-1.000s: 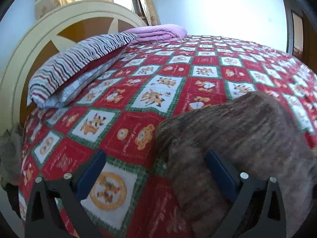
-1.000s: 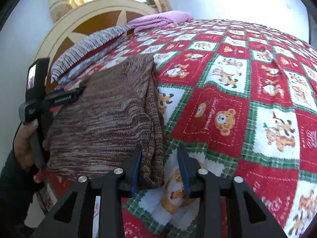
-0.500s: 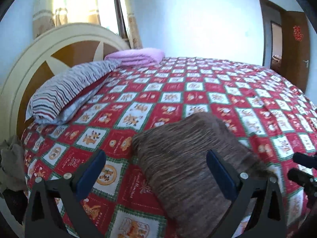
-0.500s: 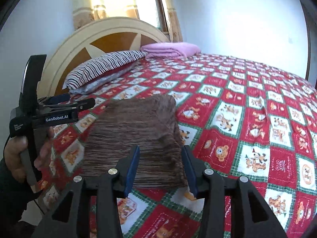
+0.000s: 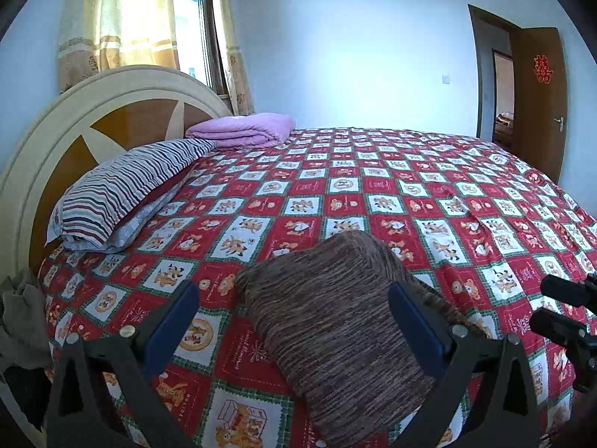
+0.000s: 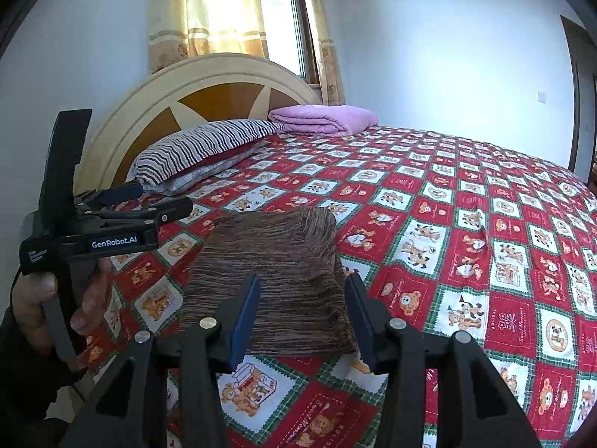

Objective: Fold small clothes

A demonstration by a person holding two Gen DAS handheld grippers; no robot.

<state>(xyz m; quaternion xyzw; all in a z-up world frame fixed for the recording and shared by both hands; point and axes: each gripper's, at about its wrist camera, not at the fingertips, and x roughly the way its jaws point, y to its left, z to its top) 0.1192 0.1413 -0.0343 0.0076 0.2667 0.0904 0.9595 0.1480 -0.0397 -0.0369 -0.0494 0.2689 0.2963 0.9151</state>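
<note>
The brown knitted garment [image 5: 335, 321] lies folded into a compact rectangle on the near part of the bed, on the red, green and white checked bedspread [image 5: 373, 194] printed with little bears, and nothing is touching it. In the right wrist view its far right corner is doubled up into a raised fold, and its near edge runs along just beyond the fingertips. The right gripper [image 6: 302, 310] hangs above that near edge with its blue-padded fingers [image 6: 244, 317] parted; the jaws have just been opening, and the cloth seen between them lies lower on the bed, not in a pinch. The left gripper [image 5: 294, 317] is spread wide over the garment's near left part, one blue pad over the bedspread and the other over the knit, clear of both. In the right wrist view a hand [image 6: 41, 295] in a dark sleeve holds the left gripper's black handle at the left edge. Farther off, to the left, a striped pillow [image 5: 123, 194] leans at the cream and brown headboard [image 5: 74, 127], with a folded lilac blanket [image 5: 242, 130] beyond it. A curtained window [image 5: 186, 30] stands behind the headboard, and a brown door [image 5: 541, 97] stands open at the far right.
</note>
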